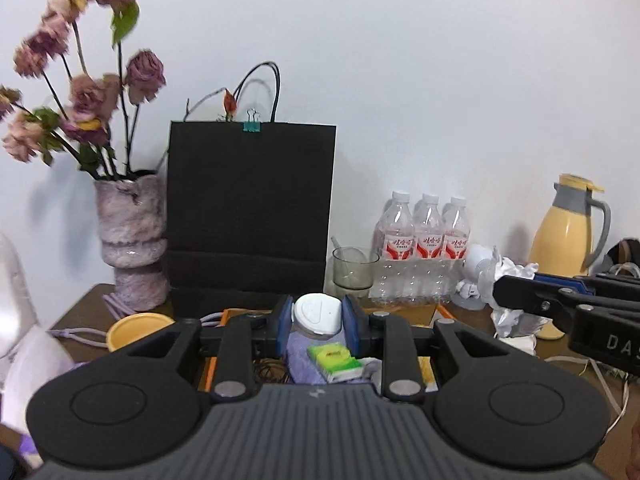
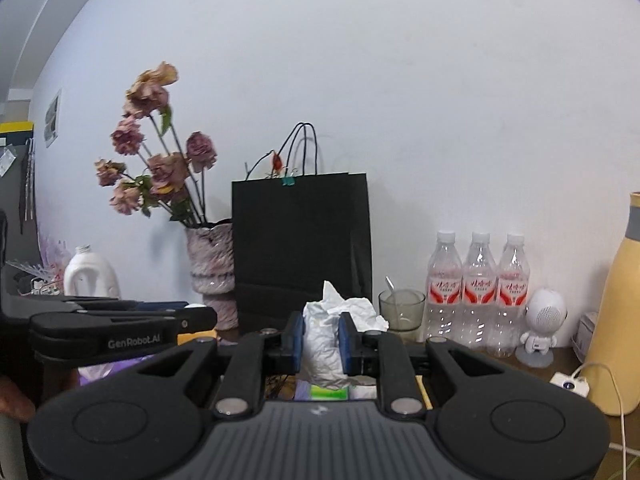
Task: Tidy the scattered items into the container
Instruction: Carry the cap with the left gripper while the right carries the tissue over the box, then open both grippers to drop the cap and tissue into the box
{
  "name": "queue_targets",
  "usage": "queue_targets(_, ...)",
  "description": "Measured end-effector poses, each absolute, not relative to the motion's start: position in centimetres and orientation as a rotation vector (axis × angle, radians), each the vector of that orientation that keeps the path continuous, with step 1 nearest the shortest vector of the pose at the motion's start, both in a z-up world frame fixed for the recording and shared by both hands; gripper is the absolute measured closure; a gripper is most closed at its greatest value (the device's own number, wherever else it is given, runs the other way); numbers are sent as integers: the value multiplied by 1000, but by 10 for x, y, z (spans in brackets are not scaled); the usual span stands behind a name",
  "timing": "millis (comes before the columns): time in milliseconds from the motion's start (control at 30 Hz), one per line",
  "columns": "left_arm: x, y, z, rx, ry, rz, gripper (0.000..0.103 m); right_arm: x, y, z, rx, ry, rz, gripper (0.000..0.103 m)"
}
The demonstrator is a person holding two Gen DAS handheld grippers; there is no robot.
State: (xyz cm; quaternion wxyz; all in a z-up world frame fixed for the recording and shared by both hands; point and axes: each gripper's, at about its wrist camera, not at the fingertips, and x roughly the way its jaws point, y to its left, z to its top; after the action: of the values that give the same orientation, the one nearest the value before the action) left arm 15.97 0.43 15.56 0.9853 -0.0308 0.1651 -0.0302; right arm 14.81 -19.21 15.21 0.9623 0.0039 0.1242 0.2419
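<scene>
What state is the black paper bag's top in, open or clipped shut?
Clipped shut. The black paper bag stands upright against the wall, and a teal binder clip pinches its top edge together, with the handles sticking up behind it.

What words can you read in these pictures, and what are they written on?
"GenRoboLAI" as far as it can be read: on the side of the left hand-held gripper.
"DAS", cut off by the picture's edge: on the right hand-held gripper.
Red labels on the three water bottles: too blurred to read.
Green tissue pack: print too small to read.

Black paper bag [image 1: 250,208], yellow jug [image 1: 568,232], mottled pink-grey vase [image 1: 134,240], green tissue pack [image 1: 335,361].
</scene>
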Motion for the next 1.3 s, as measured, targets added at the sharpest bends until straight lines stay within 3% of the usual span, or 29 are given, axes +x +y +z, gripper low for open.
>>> queue_targets(367, 269, 30, 176, -82, 566, -43, 76, 260, -195, 191, 35, 484, 500, 86)
queue_targets(633, 326, 24, 98, -91, 858, -9, 76, 333, -168, 111, 101, 831, 509, 86)
queue_targets(933, 343, 23, 50, -77, 1014, -30, 75, 356, -150, 46, 151, 1010, 492, 85)
queue_targets(1033, 344, 21, 54, -68, 1034, -45, 75, 355, -144, 52, 139, 1025, 478, 78)
queue_targets(1167, 338, 25, 83, -79, 998, -44, 69, 351, -145, 82, 126, 1009, 479, 47)
queue_targets(1300, 325, 25, 122, -60, 936, -37, 52, 343, -155, 120, 95, 945, 467, 45)
